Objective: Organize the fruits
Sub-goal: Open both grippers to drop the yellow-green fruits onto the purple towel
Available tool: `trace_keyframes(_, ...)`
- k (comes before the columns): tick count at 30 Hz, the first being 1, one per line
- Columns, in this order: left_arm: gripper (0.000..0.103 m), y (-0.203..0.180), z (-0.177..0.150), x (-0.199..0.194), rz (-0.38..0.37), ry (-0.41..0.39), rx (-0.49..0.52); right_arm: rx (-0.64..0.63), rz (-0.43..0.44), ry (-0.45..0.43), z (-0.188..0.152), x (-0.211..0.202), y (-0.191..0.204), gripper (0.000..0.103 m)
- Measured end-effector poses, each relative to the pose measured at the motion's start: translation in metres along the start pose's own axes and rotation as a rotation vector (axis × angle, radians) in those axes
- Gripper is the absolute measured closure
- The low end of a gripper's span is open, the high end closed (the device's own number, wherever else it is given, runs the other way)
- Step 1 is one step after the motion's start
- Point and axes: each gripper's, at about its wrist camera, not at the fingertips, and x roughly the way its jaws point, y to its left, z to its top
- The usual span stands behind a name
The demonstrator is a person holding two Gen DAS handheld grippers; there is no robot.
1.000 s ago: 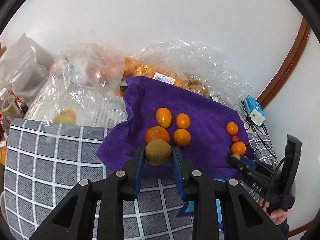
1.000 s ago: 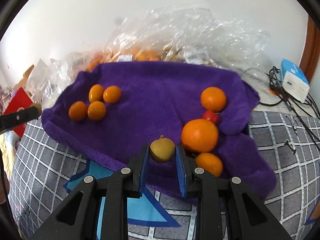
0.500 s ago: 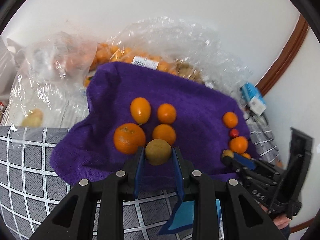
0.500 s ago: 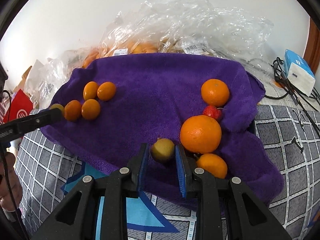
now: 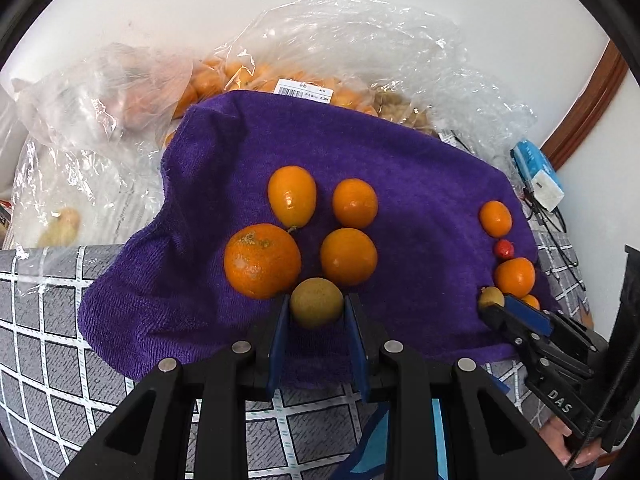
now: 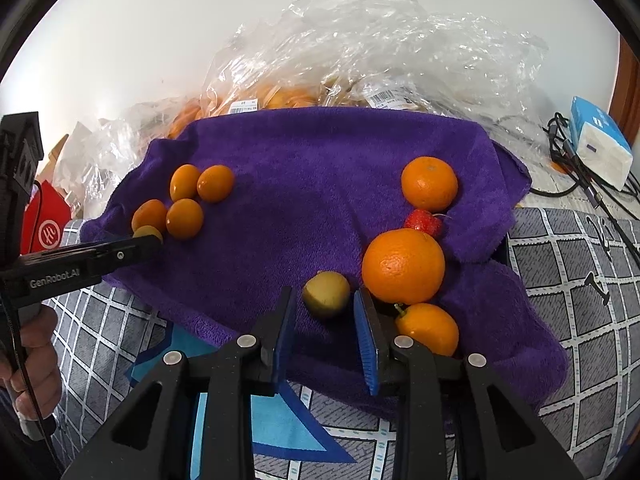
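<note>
A purple towel (image 5: pixel 400 184) (image 6: pixel 300 152) carries two clusters of fruit. My left gripper (image 5: pixel 316 309) is shut on a yellow-green round fruit (image 5: pixel 316 299), just in front of several oranges (image 5: pixel 262 260). The right wrist view shows that gripper (image 6: pixel 154 242) low at the left cluster. My right gripper (image 6: pixel 325 295) has its jaws opening. A second yellow-green fruit (image 6: pixel 326 294) lies on the towel between them, with a small gap on each side. It rests beside a big orange (image 6: pixel 403 266), a red fruit (image 6: pixel 423 222) and two smaller oranges (image 6: pixel 429 183).
Crinkled clear plastic bags (image 5: pixel 320 60) with more oranges lie behind the towel against the white wall. A blue and white box (image 6: pixel 600 148) and black cables (image 6: pixel 568 168) sit at the right. A grey checked cloth (image 5: pixel 60 360) covers the surface in front.
My left gripper has carried its fruit forward and down to the left cluster of oranges. The right jaws have parted from their fruit, which now rests on the towel.
</note>
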Motion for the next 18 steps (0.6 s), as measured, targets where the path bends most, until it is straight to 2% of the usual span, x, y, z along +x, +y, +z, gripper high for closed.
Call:
trace_keyframes(7,0.076,-0.005,0.000,0.002,0.038,-0.008,0.009,0.011,-0.026,-0.023,-0.004,-0.008,0.001,0.065)
trace_keyframes(12,0.076,-0.004,0.000,-0.001,0.026,0.003,0.001,0.038,-0.025,-0.016,-0.005,-0.013,-0.002,0.063)
trace_keyframes(15,0.070,-0.003,-0.001,-0.010,0.003,0.007,-0.010,0.037,-0.031,-0.015,-0.005,-0.017,0.000,0.061)
trace_keyframes(18,0.065,-0.005,-0.006,-0.024,0.000,-0.006,-0.006,0.031,-0.026,-0.020,-0.008,-0.024,0.005,0.055)
